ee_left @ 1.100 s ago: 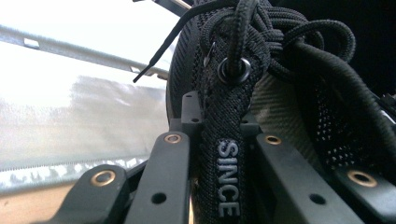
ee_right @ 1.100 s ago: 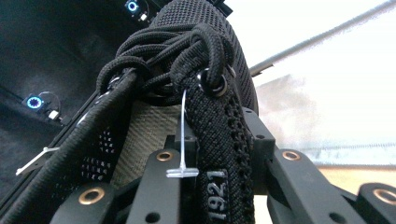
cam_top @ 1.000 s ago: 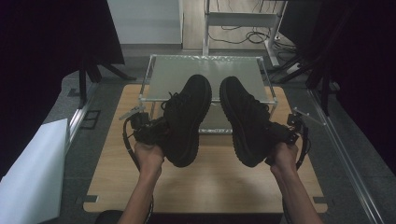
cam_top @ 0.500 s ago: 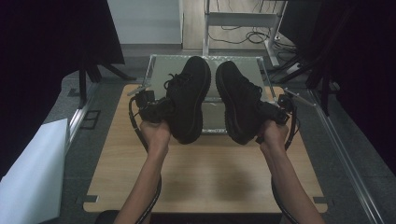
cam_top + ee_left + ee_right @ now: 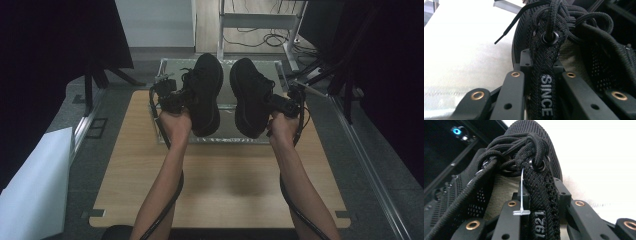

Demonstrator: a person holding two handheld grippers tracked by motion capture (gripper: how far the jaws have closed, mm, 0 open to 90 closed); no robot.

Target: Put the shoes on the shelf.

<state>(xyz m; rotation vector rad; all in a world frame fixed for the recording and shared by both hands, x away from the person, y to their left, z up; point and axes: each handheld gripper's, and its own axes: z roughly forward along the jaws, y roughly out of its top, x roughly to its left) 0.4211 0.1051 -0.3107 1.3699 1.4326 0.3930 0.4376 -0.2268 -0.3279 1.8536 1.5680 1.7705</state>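
**Two black shoes being carried forward over a clear bin**

A person is holding a claw in each hand above a wooden bench (image 5: 215,185). The left claw (image 5: 176,98) is clamped on the collar strap of the left black shoe (image 5: 206,92), the strap lettered "SINCE" (image 5: 546,95) pinched between its jaws. The right claw (image 5: 278,104) is clamped the same way on the right black shoe (image 5: 249,97), its strap marked "1921" (image 5: 541,223). Compared with a second ago, both shoes are sitting farther from the person and a little higher, now hanging side by side, toes forward, over the clear bin (image 5: 165,75) at the bench's far edge rather than over bare wood. Judging by this, the pair is probably about to be lowered into the bin.
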